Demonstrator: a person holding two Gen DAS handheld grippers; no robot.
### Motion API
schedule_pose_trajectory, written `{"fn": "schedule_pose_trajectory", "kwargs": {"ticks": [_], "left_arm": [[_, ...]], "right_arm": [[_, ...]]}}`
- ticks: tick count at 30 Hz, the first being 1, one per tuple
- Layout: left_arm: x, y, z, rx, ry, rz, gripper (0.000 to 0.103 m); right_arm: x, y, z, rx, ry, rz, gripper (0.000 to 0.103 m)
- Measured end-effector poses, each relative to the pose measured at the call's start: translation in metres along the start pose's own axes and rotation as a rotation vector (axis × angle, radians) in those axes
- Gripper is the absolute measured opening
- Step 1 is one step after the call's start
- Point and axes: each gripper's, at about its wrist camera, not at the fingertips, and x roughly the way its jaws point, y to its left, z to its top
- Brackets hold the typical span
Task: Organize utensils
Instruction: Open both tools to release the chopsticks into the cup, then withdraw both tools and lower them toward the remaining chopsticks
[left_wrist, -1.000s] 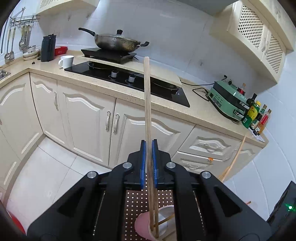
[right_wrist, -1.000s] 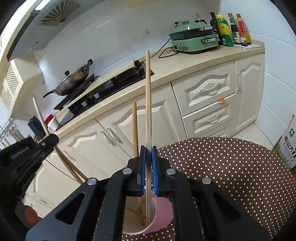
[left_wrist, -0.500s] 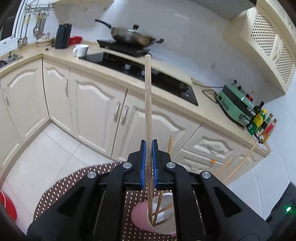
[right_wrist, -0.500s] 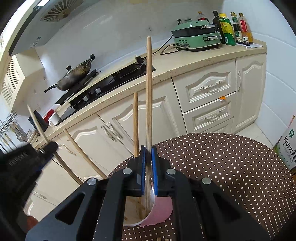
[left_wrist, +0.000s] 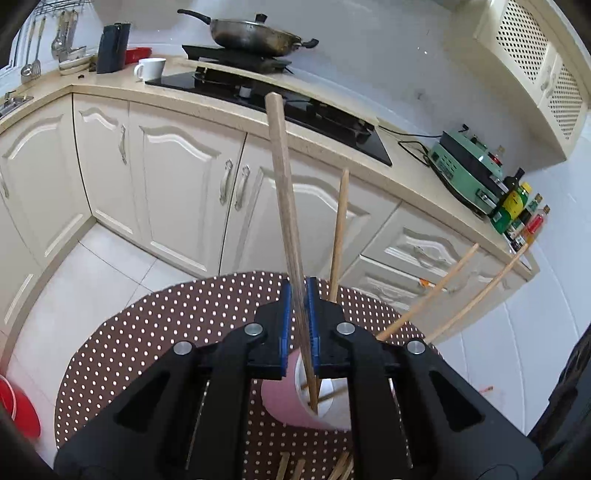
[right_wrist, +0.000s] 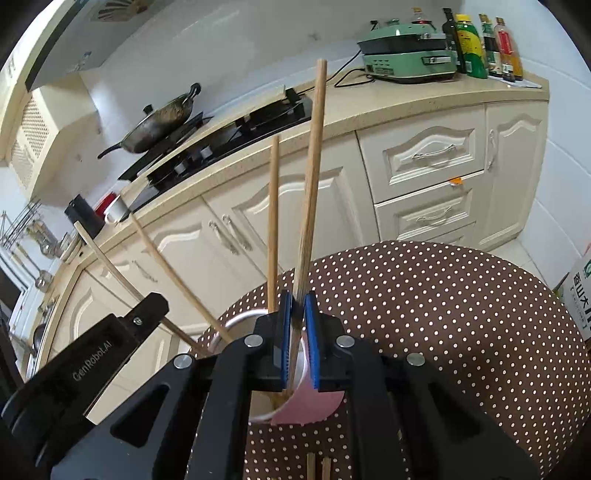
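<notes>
A pink-and-white cup (left_wrist: 280, 402) stands on the round brown polka-dot table (left_wrist: 166, 332) and holds several wooden chopsticks. My left gripper (left_wrist: 299, 284) hovers over it. Its jaws are opening and a chopstick (left_wrist: 284, 192) leans left, loose between the blue pads, its tip in the cup. In the right wrist view my right gripper (right_wrist: 297, 295) is above the same cup (right_wrist: 310, 410). Its jaws are opening too, and a chopstick (right_wrist: 314, 166) tilts right between the pads with its tip inside. Another chopstick (right_wrist: 273, 221) stands upright in the cup.
Loose chopsticks (left_wrist: 288, 469) lie on the table near its front edge. Cream cabinets and a counter with a black hob (left_wrist: 280, 99), a wok (left_wrist: 255, 35), a green appliance (left_wrist: 469, 173) and bottles stand behind. A red bucket (left_wrist: 14, 410) sits on the floor at left.
The left gripper has sunk toward the table. Both held chopsticks have tipped from upright to leaning as the pads parted slightly.
</notes>
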Motion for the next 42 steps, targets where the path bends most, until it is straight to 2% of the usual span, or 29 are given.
{"fn": "schedule_pose_trajectory", "kwargs": {"ticks": [3, 5, 7, 10, 15, 19, 20, 21, 23, 42], "left_arm": [[0.001, 0.001, -0.003, 0.016, 0.032, -0.018, 0.011], [0.003, 0.001, -0.005, 0.035, 0.061, -0.020, 0.011], [0.000, -0.001, -0.008, 0.067, 0.062, -0.015, 0.011], [-0.006, -0.005, -0.009, 0.109, 0.050, 0.032, 0.012], [-0.014, -0.008, -0.013, 0.159, 0.068, 0.040, 0.013], [-0.019, -0.008, -0.016, 0.179, 0.092, 0.047, 0.017], [-0.021, -0.008, -0.017, 0.184, 0.094, 0.054, 0.024], [-0.022, -0.008, -0.018, 0.188, 0.092, 0.055, 0.036], [-0.028, -0.009, -0.020, 0.196, 0.079, 0.060, 0.050], [-0.091, -0.011, -0.036, 0.229, 0.026, 0.109, 0.050]], "right_arm": [[0.001, 0.000, -0.003, -0.009, 0.019, -0.013, 0.014], [-0.003, -0.002, -0.003, -0.005, 0.018, -0.016, 0.023], [-0.008, -0.004, -0.003, -0.003, 0.008, -0.017, 0.038], [-0.016, -0.003, -0.001, -0.035, -0.006, -0.032, 0.050], [-0.029, -0.006, -0.003, -0.072, -0.010, -0.041, 0.052], [-0.038, -0.010, -0.005, -0.077, 0.001, -0.042, 0.060], [-0.040, -0.011, -0.006, -0.081, 0.000, -0.046, 0.061], [-0.042, -0.011, -0.007, -0.084, 0.001, -0.046, 0.062], [-0.046, -0.012, -0.008, -0.083, 0.002, -0.045, 0.063], [-0.103, -0.013, -0.020, -0.124, -0.010, -0.033, 0.077]]}}
